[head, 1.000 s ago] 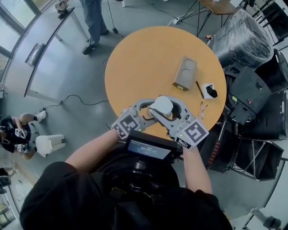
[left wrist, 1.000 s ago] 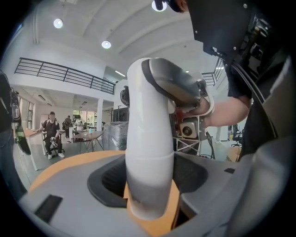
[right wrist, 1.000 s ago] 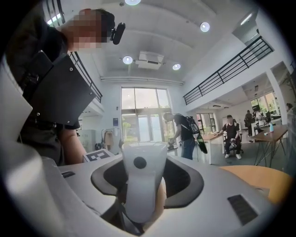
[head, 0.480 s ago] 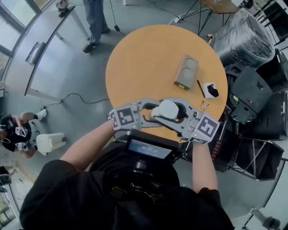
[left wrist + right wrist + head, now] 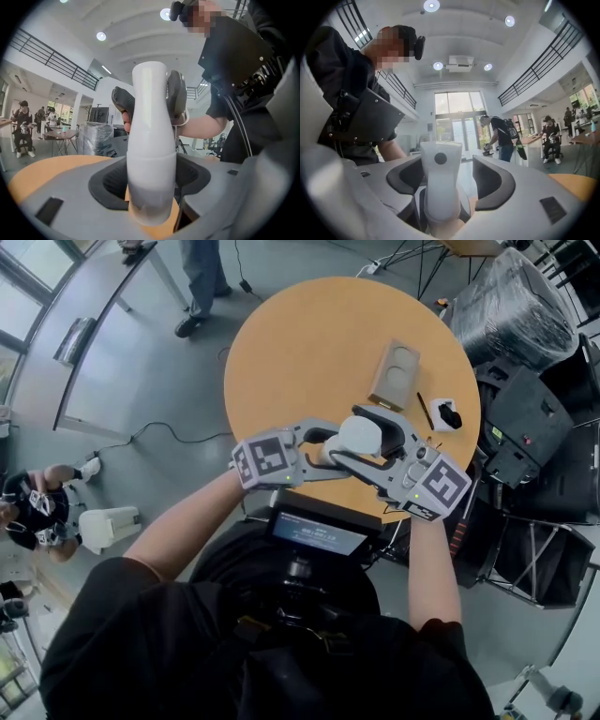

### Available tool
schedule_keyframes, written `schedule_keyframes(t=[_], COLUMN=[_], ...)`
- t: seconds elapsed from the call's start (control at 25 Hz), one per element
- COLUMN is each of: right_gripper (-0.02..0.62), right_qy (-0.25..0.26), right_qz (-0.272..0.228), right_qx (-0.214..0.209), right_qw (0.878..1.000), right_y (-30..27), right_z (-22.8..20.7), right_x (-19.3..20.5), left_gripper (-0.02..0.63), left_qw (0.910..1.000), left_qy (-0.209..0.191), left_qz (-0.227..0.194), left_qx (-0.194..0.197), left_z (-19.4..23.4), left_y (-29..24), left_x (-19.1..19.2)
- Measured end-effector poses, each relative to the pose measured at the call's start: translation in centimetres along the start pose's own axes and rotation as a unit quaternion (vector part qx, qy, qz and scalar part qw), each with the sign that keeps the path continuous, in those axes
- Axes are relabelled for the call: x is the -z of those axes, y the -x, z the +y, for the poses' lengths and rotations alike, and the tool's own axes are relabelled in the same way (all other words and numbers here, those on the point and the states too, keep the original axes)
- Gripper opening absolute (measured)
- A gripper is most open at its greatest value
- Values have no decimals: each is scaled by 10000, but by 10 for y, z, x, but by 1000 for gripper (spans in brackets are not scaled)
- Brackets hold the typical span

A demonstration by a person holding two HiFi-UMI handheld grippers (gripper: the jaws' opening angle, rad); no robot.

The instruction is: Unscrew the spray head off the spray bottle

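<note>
White spray bottle (image 5: 361,437) clamped round its body in left gripper (image 5: 330,454), upright at near edge of round orange table (image 5: 300,343). Spray head (image 5: 440,173) standing between jaws of right gripper (image 5: 354,439), just now opening wide; grip released, gap beside one pad. Grippers facing each other across bottle.

Smooth, glossy white plastic on the spray bottle (image 5: 361,437). Matt grey plastic on the left tongs (image 5: 152,178), with darker, rubbery-looking pads (image 5: 112,187). Smooth matt wood-look top on the counter (image 5: 300,352). Matt tan, cardboard-like surface on the box (image 5: 395,375) at one o'clock. Shiny clear film round the bundle (image 5: 511,310) at two o'clock. Smooth grey floor (image 5: 159,381) with slight sheen.
</note>
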State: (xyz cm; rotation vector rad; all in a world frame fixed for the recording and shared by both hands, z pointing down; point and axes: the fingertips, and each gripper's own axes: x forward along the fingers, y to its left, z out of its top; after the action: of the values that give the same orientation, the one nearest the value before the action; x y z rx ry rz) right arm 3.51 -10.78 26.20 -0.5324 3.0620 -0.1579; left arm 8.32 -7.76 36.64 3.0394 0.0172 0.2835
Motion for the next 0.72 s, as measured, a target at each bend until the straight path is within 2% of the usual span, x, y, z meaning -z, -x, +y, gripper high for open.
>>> schedule_keyframes(t=[0.2, 0.4, 0.56, 0.72], right_gripper=[346, 354, 355, 355], right_qy=[57, -117, -265, -576], right_qz=[47, -201, -288, -117], right_qx=[674, 1349, 1763, 2069], right_qw=[9977, 9906, 9836, 9766], right_y=[7, 25, 34, 28], right_z=[-14, -30, -42, -51], right_x=[2, -3, -6, 7], left_gripper=[307, 308, 308, 308], left_qw=[9988, 9955, 9885, 9794], left_qy=[-26, 186, 330, 273], left_qz=[-15, -148, -181, -113], left_qx=[-491, -922, -1462, -2000], left_z=[12, 27, 53, 79], left_y=[3, -3, 4, 15], left_x=[-1, -4, -5, -10])
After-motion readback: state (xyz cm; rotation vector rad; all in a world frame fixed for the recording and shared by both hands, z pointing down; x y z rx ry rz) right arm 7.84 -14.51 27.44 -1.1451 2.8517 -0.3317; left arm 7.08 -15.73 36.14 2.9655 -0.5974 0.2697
